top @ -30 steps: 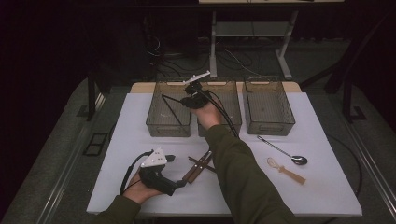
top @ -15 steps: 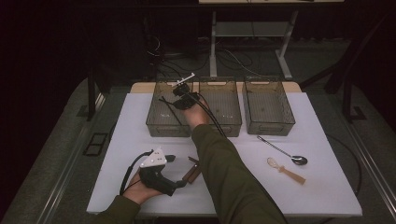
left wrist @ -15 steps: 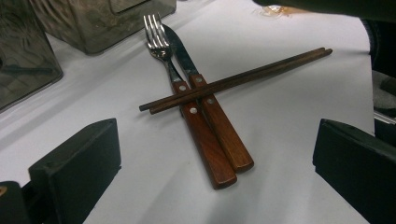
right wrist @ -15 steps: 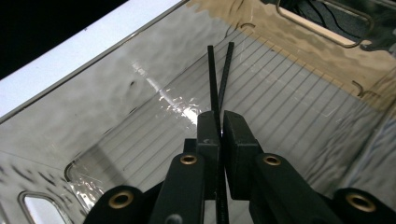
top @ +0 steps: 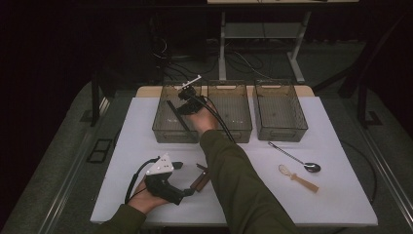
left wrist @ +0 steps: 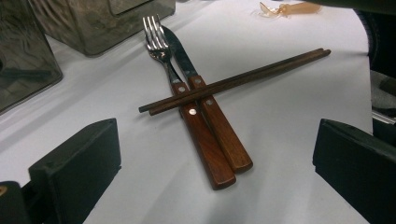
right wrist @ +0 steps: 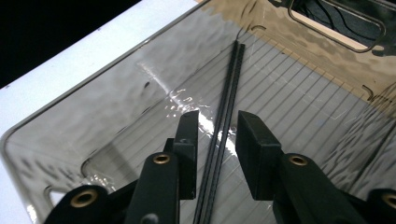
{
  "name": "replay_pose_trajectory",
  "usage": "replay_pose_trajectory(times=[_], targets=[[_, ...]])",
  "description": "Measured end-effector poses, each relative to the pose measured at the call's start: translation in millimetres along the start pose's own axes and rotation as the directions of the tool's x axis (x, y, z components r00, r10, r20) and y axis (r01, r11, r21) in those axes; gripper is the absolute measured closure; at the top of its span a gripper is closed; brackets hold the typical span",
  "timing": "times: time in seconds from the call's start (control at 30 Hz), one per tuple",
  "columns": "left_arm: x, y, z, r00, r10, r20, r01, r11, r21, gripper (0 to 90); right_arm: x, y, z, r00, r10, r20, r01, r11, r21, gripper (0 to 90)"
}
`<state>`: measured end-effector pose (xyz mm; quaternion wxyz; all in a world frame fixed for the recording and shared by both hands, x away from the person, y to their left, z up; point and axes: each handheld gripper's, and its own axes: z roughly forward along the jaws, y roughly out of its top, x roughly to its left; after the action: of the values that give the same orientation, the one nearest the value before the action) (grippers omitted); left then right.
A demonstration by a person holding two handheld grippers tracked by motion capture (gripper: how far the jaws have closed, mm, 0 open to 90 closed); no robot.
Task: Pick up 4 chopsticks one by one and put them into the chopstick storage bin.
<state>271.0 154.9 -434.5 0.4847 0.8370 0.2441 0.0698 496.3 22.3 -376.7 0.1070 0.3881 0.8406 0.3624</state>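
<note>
**Black chopsticks let go into the left bin**

Nearest, the left gripper [top: 187, 191] rests wide open and empty beside the fork [left wrist: 161, 44], knife [left wrist: 184, 56] and brown chopsticks [left wrist: 233, 84]. Beyond them, over the left bin [top: 163, 127], the right gripper [right wrist: 215, 135] has just been opening, its jaws partly apart and clear of the black chopsticks [right wrist: 229, 88] between them; best lifted straight up so nothing drags

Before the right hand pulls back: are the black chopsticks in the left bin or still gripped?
In the bin. The black chopsticks lie inside the left bin; the right gripper has just been opening, gaps at both fingers.
</note>
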Motion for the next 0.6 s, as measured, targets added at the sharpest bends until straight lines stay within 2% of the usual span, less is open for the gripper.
replay_pose_trajectory(times=[0.2,0.27,0.4,0.53,0.6], targets=[[-0.1,-0.1,-0.3,1.0000,0.004,-0.001,-0.004,1.0000,0.001,0.0,-0.2,-1.5,-16.4,0.9968,-0.005,-0.080,0.004,1.000,-0.014,59.3],[-0.1,0.2,-0.4,0.9999,0.011,-0.003,-0.011,0.9999,0.003,0.0,0.5,-4.0,-23.4,0.9962,-0.018,-0.085,0.016,1.000,-0.024,54.3],[-0.3,0.2,-0.5,0.9999,0.010,-0.005,-0.010,0.9999,0.010,0.0,-2.4,-9.5,-38.6,0.9890,-0.016,-0.147,0.007,0.998,-0.064,42.5],[-0.7,-0.2,-0.6,1.0000,0.006,-0.005,-0.006,0.9999,0.013,0.0,-4.0,-18.6,-53.5,0.9840,-0.051,-0.170,0.032,0.993,-0.112,33.0],[-1.0,-0.2,-0.5,1.0000,0.003,-0.004,-0.003,0.9999,0.011,0.0,-5.1,-23.9,-59.9,0.9817,-0.062,-0.180,0.041,0.992,-0.119,28.8]])
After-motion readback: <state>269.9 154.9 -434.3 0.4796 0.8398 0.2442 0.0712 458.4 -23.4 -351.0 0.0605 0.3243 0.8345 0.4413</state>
